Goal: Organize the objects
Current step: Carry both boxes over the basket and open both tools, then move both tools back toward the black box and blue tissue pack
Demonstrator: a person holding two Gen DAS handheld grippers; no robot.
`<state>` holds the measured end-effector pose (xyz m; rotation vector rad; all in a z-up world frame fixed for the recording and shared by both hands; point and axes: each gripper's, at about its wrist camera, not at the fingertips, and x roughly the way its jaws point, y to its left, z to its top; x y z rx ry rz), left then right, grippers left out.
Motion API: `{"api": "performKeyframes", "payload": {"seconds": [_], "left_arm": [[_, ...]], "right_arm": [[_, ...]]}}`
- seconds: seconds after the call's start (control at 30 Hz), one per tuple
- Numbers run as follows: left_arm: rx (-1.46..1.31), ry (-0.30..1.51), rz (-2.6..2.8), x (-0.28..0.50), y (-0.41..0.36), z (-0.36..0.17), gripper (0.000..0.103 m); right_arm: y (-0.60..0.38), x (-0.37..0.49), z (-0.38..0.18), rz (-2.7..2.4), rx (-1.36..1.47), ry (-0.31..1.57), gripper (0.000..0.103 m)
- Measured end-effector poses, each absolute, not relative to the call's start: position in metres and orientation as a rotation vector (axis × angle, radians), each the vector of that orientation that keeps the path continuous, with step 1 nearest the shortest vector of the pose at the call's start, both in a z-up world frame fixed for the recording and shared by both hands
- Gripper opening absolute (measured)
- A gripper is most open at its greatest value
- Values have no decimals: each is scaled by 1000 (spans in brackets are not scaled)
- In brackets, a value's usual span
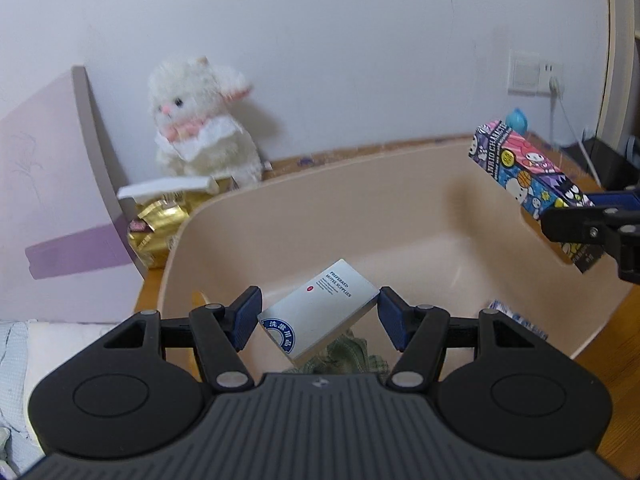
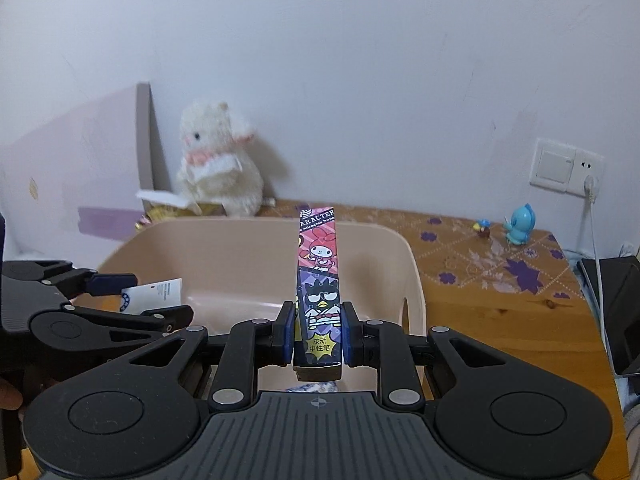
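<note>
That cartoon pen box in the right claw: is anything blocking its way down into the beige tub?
Nothing visible does. The pen box, clamped in the right gripper, hangs over the open tub, apart from the white packet opposite.

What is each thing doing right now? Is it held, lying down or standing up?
Left gripper: shut on the white hotel-supplies box.
White hotel-supplies box: held tilted over the bin.
Right gripper: shut on the pen box.
Long cartoon-print pen box: held over the bin.
Beige plastic bin: open-topped.
White plush bunny: upright against the wall.
</note>
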<state>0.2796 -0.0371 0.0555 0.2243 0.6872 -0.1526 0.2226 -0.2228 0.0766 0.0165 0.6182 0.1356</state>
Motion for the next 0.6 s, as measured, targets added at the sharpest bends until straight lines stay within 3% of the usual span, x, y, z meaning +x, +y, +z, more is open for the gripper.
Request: {"api": "performKeyframes", "payload": {"seconds": [0.2, 0.27, 0.33, 0.4, 0.57, 0.6], "left_arm": [[214, 739, -131, 288, -36, 49, 67], [199, 731, -135, 283, -33, 53, 81], [192, 707, -135, 277, -31, 59, 87], [186, 683, -129, 270, -28, 68, 89], [173, 629, -124, 244, -21, 88, 95], [171, 622, -125, 239, -19, 91, 95]], "right_arm": [[-218, 244, 58, 122, -11, 723, 22], [-221, 244, 55, 118, 5, 738, 34], [-224, 240, 56, 117, 21, 732, 45], [-226, 232, 62, 115, 24, 704, 66], [-233, 202, 82, 111, 42, 642, 82], [-234, 194, 86, 113, 48, 631, 89]]}}
